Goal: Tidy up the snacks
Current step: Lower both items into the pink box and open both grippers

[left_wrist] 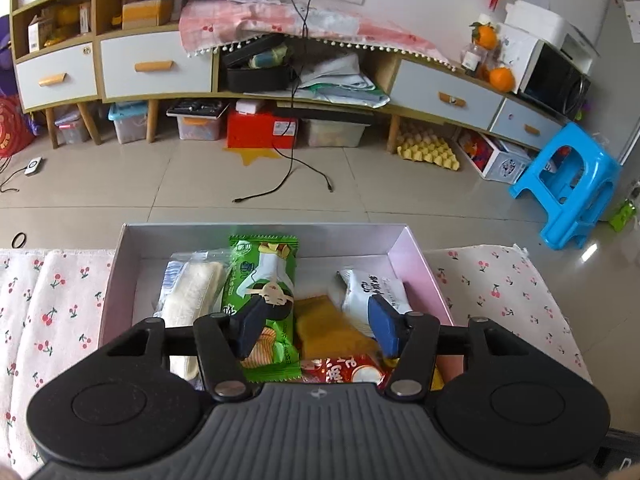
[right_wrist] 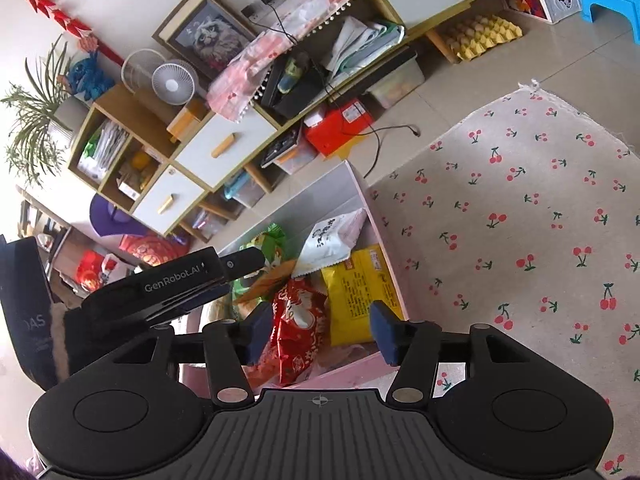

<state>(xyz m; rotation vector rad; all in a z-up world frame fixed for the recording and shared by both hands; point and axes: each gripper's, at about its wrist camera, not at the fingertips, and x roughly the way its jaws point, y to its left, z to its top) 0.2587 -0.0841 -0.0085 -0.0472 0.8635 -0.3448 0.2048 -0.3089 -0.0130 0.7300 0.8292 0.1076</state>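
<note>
While the snacks are sitting together inside the pink box [left_wrist: 416, 256], I am holding both tongs over its near edge with nothing in either. The green packet [left_wrist: 262, 300] is lying down the middle, the pale wafer pack [left_wrist: 192, 300] beside it toward the left wall, the white packet [left_wrist: 376, 292] leaning at the right wall, and the red packet [right_wrist: 296, 320] and yellow packet [right_wrist: 360, 292] crowding the near corner. My left tongs [left_wrist: 316, 328] are standing apart over the green and orange wrappers, pressing on neither; my right tongs [right_wrist: 320, 332] are likewise apart, straddling the red packet without pinching it. I am judging that the packets are overlapping, so I should be lowering slowly, closing on one wrapper's edge only, and lifting it clear before shifting its neighbours. The cherry-print cloth [right_wrist: 520, 220] is lying under the box.
</note>
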